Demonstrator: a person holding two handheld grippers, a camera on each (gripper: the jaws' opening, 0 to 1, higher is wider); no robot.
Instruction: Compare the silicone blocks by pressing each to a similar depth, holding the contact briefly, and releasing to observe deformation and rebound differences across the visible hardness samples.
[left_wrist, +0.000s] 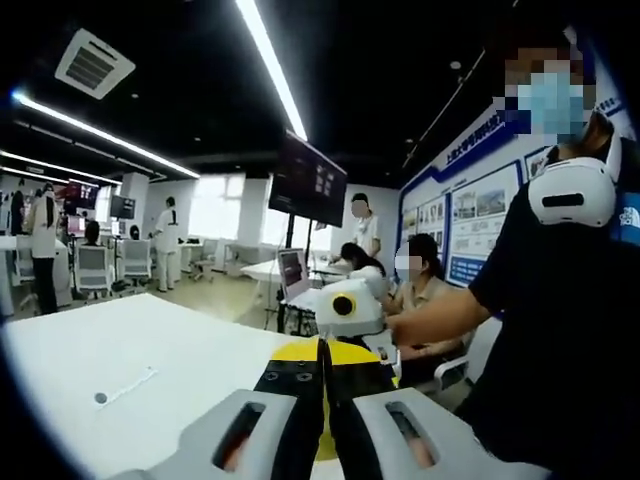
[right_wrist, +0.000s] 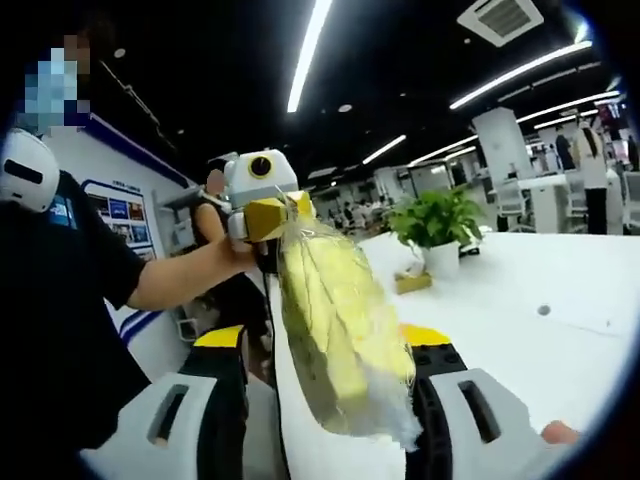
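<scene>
1. Left gripper view: a white table (left_wrist: 150, 340) fills the lower left. A small round piece (left_wrist: 100, 397) and a thin strip (left_wrist: 133, 381) lie near its near edge.
2. The left gripper (left_wrist: 322, 350) rises at bottom centre, jaws clenched together.
3. The right gripper (left_wrist: 350, 305) faces it just beyond, beside a person (left_wrist: 560, 330) in a dark shirt at the right.
4. Right gripper view: the person (right_wrist: 60, 290) stands at the left, forearm reaching to the left gripper (right_wrist: 268, 215).
5. That gripper pinches the top of a clear bag (right_wrist: 335, 320) with yellow contents, held above the table's (right_wrist: 520, 310) left edge.
6. The right gripper (right_wrist: 325, 340) has its jaws spread wide, the bag hanging between them.
7. A potted plant (right_wrist: 437, 225) stands farther along the table.
</scene>
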